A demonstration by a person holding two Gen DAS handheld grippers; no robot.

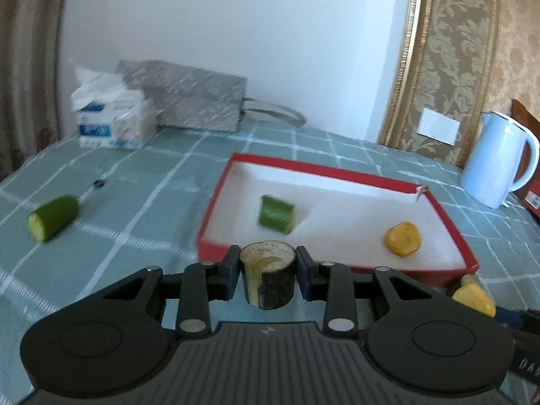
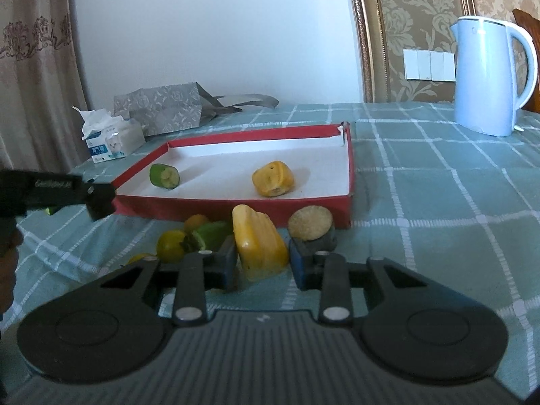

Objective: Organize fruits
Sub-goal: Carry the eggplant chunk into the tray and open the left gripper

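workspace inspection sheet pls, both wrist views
surface: table under green checked cloth
job's things: red tray holds green piece and yellow piece; more fruit pieces lie before it; cucumber piece lies apart
clutter: tissue pack, grey bag, kettle
grippers: left gripper shut on dark-skinned chunk; right gripper shut on yellow chunk
cables: nothing seen
surroundings: curtain, patterned wall, switches

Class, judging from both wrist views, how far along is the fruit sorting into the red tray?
Done: a green piece and a yellow piece lie in the red tray. In hand: the left gripper holds a dark-skinned chunk; the right gripper grips a yellow chunk. Left: the small pile, a round-faced piece and a green piece on the cloth.
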